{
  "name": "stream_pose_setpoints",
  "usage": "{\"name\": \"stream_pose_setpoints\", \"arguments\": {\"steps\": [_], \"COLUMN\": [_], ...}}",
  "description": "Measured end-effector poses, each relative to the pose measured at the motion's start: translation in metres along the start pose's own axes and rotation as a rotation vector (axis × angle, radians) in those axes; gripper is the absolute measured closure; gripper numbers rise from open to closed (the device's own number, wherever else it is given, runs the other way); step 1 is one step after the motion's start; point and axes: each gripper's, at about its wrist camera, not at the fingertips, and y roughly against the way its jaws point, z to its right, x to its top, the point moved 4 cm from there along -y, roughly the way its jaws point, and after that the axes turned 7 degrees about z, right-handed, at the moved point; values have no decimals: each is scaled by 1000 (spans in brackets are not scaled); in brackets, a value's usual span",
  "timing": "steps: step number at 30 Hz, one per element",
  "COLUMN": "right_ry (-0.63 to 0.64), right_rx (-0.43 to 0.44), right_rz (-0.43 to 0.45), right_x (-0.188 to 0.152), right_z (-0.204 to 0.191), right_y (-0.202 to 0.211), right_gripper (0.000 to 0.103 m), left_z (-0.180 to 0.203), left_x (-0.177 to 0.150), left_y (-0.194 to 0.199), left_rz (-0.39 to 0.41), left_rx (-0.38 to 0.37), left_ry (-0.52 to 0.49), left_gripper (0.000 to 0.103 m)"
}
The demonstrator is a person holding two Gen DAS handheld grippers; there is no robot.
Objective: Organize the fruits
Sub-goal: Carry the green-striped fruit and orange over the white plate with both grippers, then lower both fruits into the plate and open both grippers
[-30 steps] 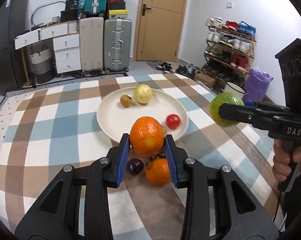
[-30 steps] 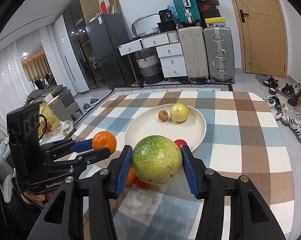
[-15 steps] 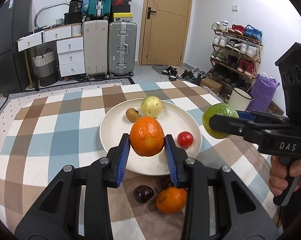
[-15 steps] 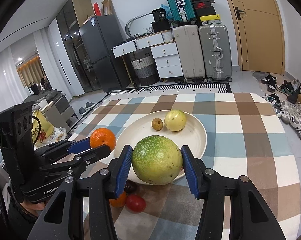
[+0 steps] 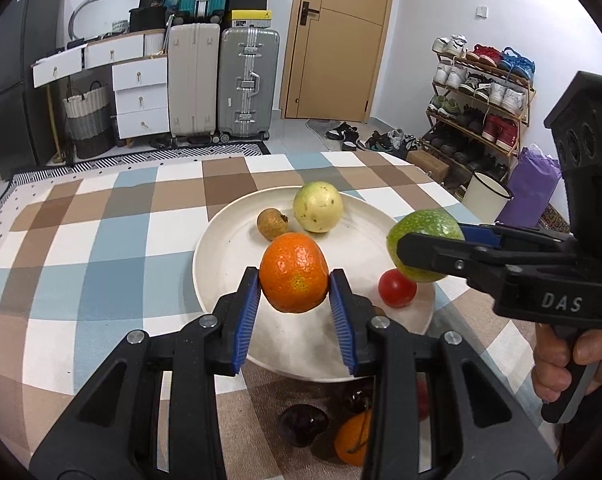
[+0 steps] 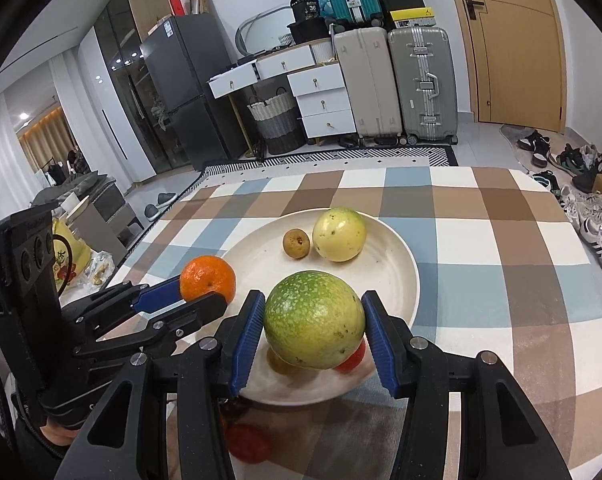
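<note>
My left gripper (image 5: 294,285) is shut on an orange (image 5: 293,278) and holds it above the near left part of the cream plate (image 5: 237,236). My right gripper (image 6: 313,330) is shut on a green fruit (image 6: 314,325) above the plate's near right rim (image 6: 413,276). The plate holds a pale yellow fruit (image 5: 318,207), a small brown fruit (image 5: 271,223) and a red tomato (image 5: 397,288). The orange also shows in the right wrist view (image 6: 207,280), and the green fruit in the left wrist view (image 5: 423,250).
On the checked tablecloth (image 5: 101,240) in front of the plate lie a dark plum (image 5: 302,420), a second orange (image 5: 351,442) and a red fruit (image 6: 249,442). Suitcases, drawers and a shoe rack stand beyond the table.
Both grippers have moved forward with their fruits, from in front of the plate to above its near part. The loose fruits on the cloth now lie below and behind the fingers.
</note>
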Motion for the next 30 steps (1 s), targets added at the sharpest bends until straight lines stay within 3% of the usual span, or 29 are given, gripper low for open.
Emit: {"name": "stream_pose_setpoints", "arguments": {"steps": [12, 19, 23, 25, 27, 28, 30], "right_ry": [-21, -57, -18, 1, 3, -5, -1], "right_rx": [-28, -5, -12, -16, -19, -17, -2], "right_rz": [-56, -35, 35, 47, 56, 62, 61], "right_x": [3, 8, 15, 16, 14, 12, 6], "right_z": [10, 11, 6, 5, 5, 6, 5], "right_y": [-39, -40, -14, -2, 14, 22, 34], "right_gripper": [53, 52, 34, 26, 4, 1, 1], "left_z": [-8, -6, -5, -7, -10, -10, -10], "left_x": [-8, -7, -7, -7, -7, -7, -9], "left_y": [-17, -16, -8, 2, 17, 25, 39], "left_rz": [-32, -27, -34, -20, 7, 23, 39], "left_rx": [19, 24, 12, 22, 27, 29, 36], "left_ry": [-3, -5, 10, 16, 19, 18, 16], "left_gripper": [71, 71, 68, 47, 30, 22, 18]}}
